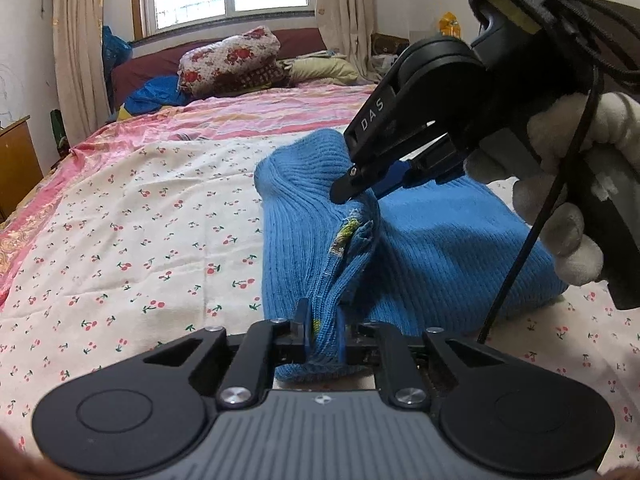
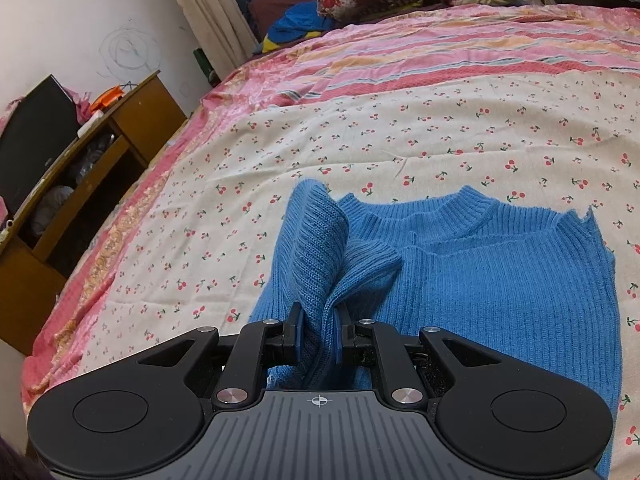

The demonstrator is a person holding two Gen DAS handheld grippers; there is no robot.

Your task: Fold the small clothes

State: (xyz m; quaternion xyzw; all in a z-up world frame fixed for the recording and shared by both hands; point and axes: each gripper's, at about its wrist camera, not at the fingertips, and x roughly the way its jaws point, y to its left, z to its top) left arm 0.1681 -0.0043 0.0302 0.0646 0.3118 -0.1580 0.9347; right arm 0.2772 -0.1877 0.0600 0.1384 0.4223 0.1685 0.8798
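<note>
A small blue ribbed knit sweater [image 2: 500, 280] lies on the cherry-print sheet, neck away from me. My left gripper [image 1: 322, 330] is shut on a bunched edge of the sweater [image 1: 440, 248] near its bottom. My right gripper [image 2: 318, 334] is shut on a lifted fold of the sweater's left side. The right gripper also shows in the left wrist view [image 1: 356, 188], coming in from the upper right, pinching the knit above the bed.
The bed carries a cherry-print sheet [image 2: 360, 140] and a pink striped cover [image 2: 440, 52]. Folded quilts and pillows [image 1: 232, 60] lie at the headboard under a window. A wooden desk [image 2: 80, 168] with a dark monitor stands left of the bed.
</note>
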